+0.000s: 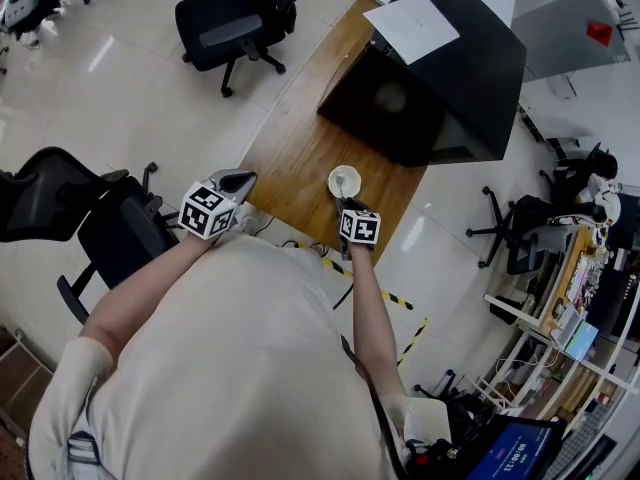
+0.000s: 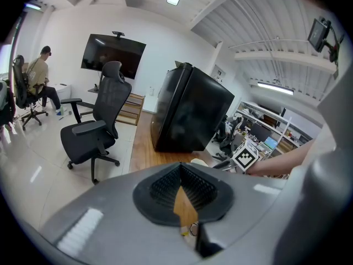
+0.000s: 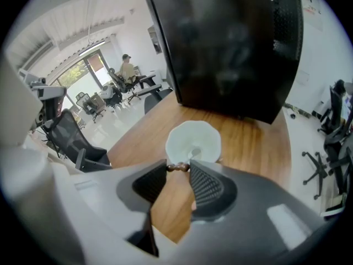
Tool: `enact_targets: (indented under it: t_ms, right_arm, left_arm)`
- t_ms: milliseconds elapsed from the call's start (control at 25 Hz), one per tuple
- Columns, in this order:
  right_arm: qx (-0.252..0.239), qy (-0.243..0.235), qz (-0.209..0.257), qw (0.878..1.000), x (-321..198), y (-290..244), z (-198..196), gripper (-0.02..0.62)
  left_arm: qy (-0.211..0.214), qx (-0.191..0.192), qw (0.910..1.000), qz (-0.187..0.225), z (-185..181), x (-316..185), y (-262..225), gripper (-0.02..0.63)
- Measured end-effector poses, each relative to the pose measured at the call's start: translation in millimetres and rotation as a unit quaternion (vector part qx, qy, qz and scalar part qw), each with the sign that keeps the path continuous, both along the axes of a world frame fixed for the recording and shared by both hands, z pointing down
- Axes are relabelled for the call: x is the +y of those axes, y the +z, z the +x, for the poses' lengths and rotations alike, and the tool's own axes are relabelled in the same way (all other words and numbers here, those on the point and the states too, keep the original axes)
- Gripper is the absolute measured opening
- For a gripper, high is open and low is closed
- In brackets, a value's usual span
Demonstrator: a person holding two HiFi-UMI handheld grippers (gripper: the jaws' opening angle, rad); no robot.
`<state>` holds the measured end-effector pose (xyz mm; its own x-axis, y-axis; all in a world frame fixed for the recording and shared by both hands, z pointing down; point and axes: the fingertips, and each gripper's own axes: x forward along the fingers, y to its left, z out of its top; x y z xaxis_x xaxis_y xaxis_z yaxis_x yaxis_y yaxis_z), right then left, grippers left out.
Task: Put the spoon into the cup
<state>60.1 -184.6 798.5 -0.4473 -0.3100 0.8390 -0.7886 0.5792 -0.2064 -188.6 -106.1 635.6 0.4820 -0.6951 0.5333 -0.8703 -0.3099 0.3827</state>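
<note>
**Fig. 1. Spoon at the cup, held by its handle end**

The right gripper [image 3: 178,171] points steeply down at the wooden table [image 3: 259,142]. Its jaws are narrowly parted and clamped on the brown, beaded end of the spoon [image 3: 178,168], which lies crosswise between the tips. The white cup [image 3: 208,132] stands at 12 o'clock from that gripper, just beyond the jaws. A pale shape low inside it looks like the spoon's bowl end already past the rim (the gripper hides the shaft between). Nothing else shows in the cup: no liquid, only white wall. A large black box [image 3: 231,43] fills the table behind the cup, from 12 to 1 o'clock.

The left gripper [image 2: 180,170] is at 9 o'clock from the right one, near the table's edge. Its pads meet at the tips and nothing is between them.

Handling, as judged from here: the spoon seems light and stiff, but its rounded beads give the pads a small, slippery seat, so it could pivot. A grip just below the beads would be steadier. The cup looks light, ceramic-like and easy to tip, so the spoon should be let go gently against the inner wall.
</note>
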Motion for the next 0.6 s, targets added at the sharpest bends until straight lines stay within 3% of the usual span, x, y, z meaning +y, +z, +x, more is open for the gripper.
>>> enact_targets:
  t_ms: [120,240,600]
  right_arm:
    - [0.008,0.007,0.009,1.0,0.6,-2.8,0.2,0.142]
    - [0.009,0.013,0.036,0.999,-0.6,-11.5,-3.8,0.212]
    - [-0.001,0.063,0.112,0.992,25.4,-52.8,-13.4,0.218]
  left_arm:
    - [-0.001,0.001,1.0,0.0,-5.4,3.4,-0.9,0.0]
    - [0.001,0.003,1.0,-0.001,-11.5,8.1,0.3,0.0]
    - [0.045,0.027,0.9985,-0.012,-4.6,25.6,10.4,0.0]
